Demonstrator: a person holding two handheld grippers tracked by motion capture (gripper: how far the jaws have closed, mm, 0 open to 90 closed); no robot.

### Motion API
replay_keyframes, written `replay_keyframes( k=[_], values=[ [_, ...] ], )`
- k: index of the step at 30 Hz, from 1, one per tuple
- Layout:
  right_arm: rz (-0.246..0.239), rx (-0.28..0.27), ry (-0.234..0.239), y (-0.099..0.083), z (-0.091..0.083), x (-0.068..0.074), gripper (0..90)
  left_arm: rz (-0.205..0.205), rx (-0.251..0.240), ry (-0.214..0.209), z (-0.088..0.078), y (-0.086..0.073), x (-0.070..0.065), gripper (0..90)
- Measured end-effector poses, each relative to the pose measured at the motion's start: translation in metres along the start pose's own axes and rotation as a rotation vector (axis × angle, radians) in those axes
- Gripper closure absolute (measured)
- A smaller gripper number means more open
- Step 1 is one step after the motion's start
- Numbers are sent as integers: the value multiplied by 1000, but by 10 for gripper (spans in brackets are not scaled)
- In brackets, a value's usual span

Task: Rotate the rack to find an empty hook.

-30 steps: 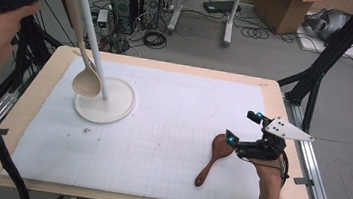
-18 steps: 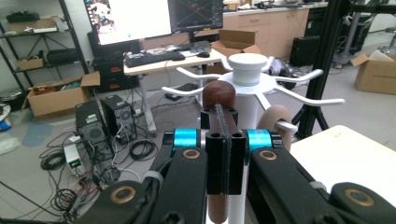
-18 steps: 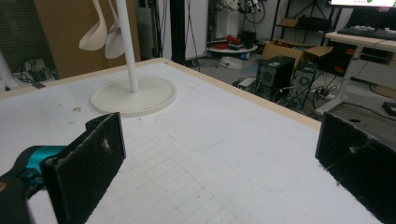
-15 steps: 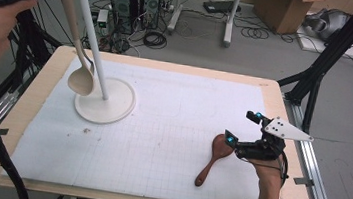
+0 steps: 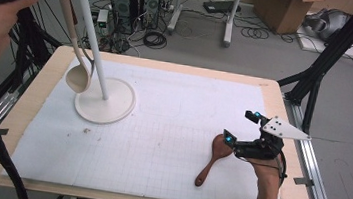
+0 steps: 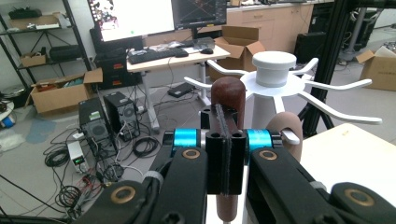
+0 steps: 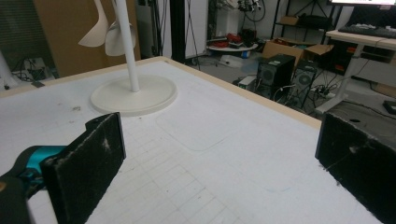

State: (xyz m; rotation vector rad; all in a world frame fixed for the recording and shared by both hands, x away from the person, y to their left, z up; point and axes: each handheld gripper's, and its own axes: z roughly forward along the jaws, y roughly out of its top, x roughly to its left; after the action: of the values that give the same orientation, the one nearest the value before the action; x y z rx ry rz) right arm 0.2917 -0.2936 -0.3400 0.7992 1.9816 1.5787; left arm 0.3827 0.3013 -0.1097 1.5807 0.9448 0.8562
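The left gripper (image 6: 225, 154) is up at about eleven o'clock in the high view, level with the top of the white rack (image 5: 105, 102), and its fingers (image 6: 219, 163) are clamped tight on the dark brown handle (image 6: 228, 95) of a wooden ladle (image 5: 77, 75). In the left gripper view the rounded handle tip rises just above the closed fingers, right in front of the rack's cap and its spread white hooks (image 6: 338, 112); a second brown handle end (image 6: 286, 133) sits just beside it at three o'clock, against a hook. In the high view the ladle hangs down alongside the pole, its pale bowl near the rack's round base, at about nine o'clock of the pole. The right gripper (image 5: 255, 141) is held low over the surface (image 5: 159, 143) at about four o'clock, well apart from the rack, and its fingers (image 7: 88, 172) stand wide with nothing between them, only the gridded white mat below. A dark wooden spoon (image 5: 212, 159) lies flat on the mat just beside that gripper, at its nine o'clock, bowl end nearest the fingers and handle slanting back toward the person.
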Motion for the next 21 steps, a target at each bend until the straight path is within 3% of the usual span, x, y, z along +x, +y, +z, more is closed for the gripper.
replay_keyframes(
  k=[21],
  values=[
    [0,2,0,0,0,0,4,26,23,18,2,2,1,898]
  ],
)
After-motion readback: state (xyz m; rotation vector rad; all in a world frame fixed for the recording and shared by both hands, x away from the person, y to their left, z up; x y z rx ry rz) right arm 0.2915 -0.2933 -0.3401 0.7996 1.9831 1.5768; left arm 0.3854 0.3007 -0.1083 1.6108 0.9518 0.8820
